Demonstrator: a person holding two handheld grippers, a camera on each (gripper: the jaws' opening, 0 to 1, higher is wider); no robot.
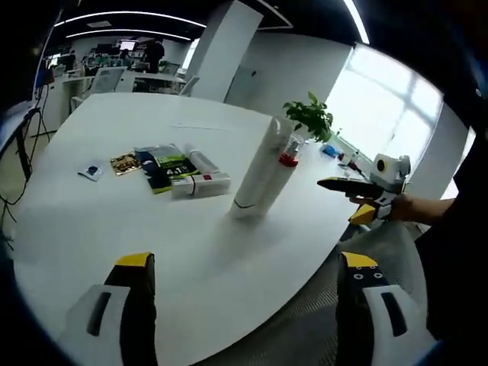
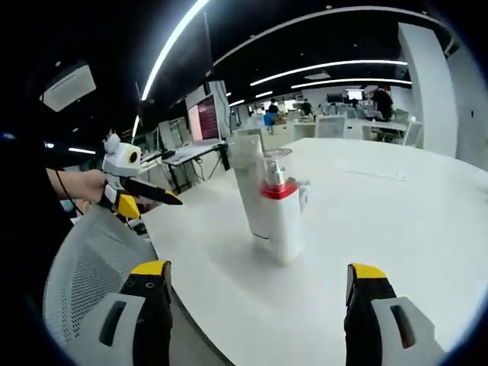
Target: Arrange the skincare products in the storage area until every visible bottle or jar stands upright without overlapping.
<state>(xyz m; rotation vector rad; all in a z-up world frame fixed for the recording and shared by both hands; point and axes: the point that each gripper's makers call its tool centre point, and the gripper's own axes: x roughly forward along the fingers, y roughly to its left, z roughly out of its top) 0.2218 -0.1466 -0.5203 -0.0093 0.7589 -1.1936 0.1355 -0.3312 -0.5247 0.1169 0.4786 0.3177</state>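
A tall white bottle [image 1: 263,171] [image 2: 250,183] stands upright near the round table's edge. A shorter white bottle with a red band [image 1: 288,158] [image 2: 280,213] stands upright right beside it. Farther in, a white tube [image 1: 200,185] and a second white tube [image 1: 203,160] lie flat against dark green packets [image 1: 169,164]. My left gripper [image 1: 245,261] [image 2: 149,202] is open and holds nothing, hanging over the table's near rim. My right gripper [image 2: 259,271] [image 1: 341,200] is open too, off the table's edge, a short way from the red-banded bottle.
A gold packet [image 1: 124,162] and a small sachet [image 1: 91,171] lie left of the pile. A potted plant [image 1: 311,117] stands behind the bottles. A grey mesh chair [image 2: 91,267] sits at the white table's [image 2: 396,198] edge. Desks and monitors fill the room beyond.
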